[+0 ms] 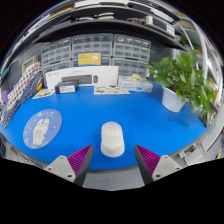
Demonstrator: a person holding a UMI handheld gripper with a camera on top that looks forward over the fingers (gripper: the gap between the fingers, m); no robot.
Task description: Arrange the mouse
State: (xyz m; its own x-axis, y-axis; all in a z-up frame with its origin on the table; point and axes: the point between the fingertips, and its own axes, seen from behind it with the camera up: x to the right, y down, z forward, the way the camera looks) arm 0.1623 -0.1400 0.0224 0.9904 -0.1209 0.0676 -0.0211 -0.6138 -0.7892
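Gripper view looks out along the two fingers over a blue tabletop (150,125). The gripper (114,160) is spread wide, grasping nothing: its left pad (80,158) and right pad (148,158), both purple, stand well apart with bare blue surface between them. The mouse (112,138), white and rounded, rests on the table just ahead of the fingers, roughly centred between them but beyond their tips, touched by neither pad. To the left of the mouse, well apart from it, lies a round pale-blue mat (42,127) with a white shape printed or lying on it; which of the two I cannot tell. Farther back on the table sits a flat tray (44,93) near the left, and a low white box (76,80) with a dark top stands behind it. More flat white items (120,89) lie along the far edge of the blue surface, too small to make out. On the right, a leafy green plant (185,72) rises from a white pot (173,99) near the table's edge. Behind everything, shelves (100,50) of stacked bins line the back wall.
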